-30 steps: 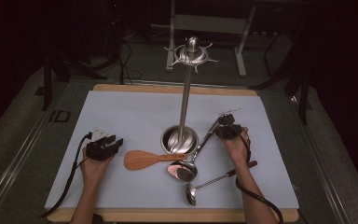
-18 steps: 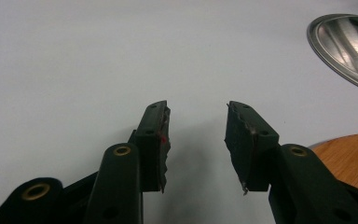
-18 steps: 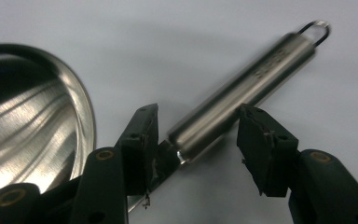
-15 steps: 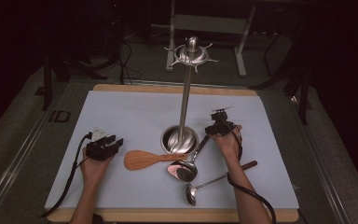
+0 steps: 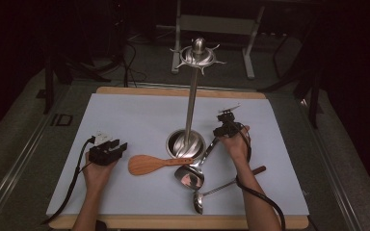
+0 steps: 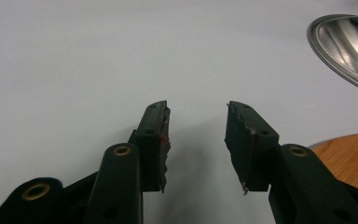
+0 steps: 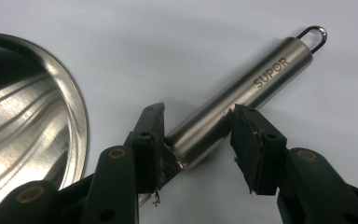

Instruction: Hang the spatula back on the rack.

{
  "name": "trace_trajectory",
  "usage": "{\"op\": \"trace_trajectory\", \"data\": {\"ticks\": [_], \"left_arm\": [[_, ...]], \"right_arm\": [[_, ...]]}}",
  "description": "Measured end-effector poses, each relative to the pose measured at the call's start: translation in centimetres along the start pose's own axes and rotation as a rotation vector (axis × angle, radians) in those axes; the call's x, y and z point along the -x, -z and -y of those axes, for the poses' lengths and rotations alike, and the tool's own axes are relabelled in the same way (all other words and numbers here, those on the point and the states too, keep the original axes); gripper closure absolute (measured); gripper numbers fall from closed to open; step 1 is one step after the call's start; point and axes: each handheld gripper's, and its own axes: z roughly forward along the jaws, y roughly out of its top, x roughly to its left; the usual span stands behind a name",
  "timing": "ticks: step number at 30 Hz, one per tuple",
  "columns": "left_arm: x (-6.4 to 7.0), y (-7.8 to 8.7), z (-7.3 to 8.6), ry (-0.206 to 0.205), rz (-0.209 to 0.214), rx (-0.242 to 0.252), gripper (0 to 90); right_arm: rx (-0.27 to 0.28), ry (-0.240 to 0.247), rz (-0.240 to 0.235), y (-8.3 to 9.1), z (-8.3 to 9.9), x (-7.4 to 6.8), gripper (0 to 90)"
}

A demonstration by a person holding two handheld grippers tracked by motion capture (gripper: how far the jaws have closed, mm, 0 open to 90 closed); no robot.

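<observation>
**Jaws astride the ladle handle**

The steel ladle (image 7: 233,102) lies on the tabletop between my right gripper's (image 7: 196,140) parted jaws, its hanging loop beyond them. I judge it heavy, stiff and slick, so I grip the handle's barrel squarely. The stand base (image 7: 28,116) sits left of the jaws. My left gripper (image 6: 196,140) rests low with jaws apart and nothing between them.

Beside the stand (image 5: 191,120): two steel ladles (image 5: 192,174) (image 5: 212,195). One wooden spatula (image 5: 147,164). Two grippers (image 5: 107,151) (image 5: 225,126) flanked it.
</observation>
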Motion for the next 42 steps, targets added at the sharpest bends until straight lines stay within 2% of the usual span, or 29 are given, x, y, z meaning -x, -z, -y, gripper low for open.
{"op": "trace_trajectory", "data": {"ticks": [9,14,20,24,27,30,33,35,38,42], "left_arm": [[0.0,0.0,0.0,-0.002,-0.001,0.0,59.7],[0.0,0.0,0.0,-0.003,-0.001,0.0,59.6],[0.0,0.0,0.0,-0.003,-0.003,0.0,59.5],[0.0,0.0,0.0,-0.001,-0.002,-0.001,59.4],[0.0,0.0,0.0,0.0,-0.002,0.0,59.4],[0.0,0.0,0.0,0.0,-0.002,-0.002,59.4],[0.0,0.0,0.0,0.001,-0.002,-0.001,59.4],[0.0,0.0,0.0,0.001,-0.002,-0.001,59.4],[0.0,0.0,0.0,0.002,-0.001,-0.001,59.4],[0.0,0.0,0.0,0.003,-0.002,-0.003,59.4]], "right_arm": [[-0.008,0.004,-0.004,-0.2,-0.4,0.5,55.1],[-0.005,0.007,-0.012,-0.5,-1.0,1.4,55.4],[-0.01,0.014,0.001,-0.9,-1.8,2.2,57.5],[-0.022,-0.054,0.006,-1.0,-2.3,2.7,56.9],[-0.049,-0.139,0.014,-1.4,-2.3,2.8,51.0],[-0.066,-0.172,0.019,-1.9,-2.2,2.7,47.2],[-0.083,-0.164,0.033,-2.1,-2.4,2.4,47.7],[-0.085,-0.165,0.026,-2.1,-2.5,2.5,48.3],[-0.088,-0.144,0.024,-2.2,-2.6,2.7,52.1],[-0.104,-0.094,0.026,-2.3,-2.9,2.8,55.6]]}}
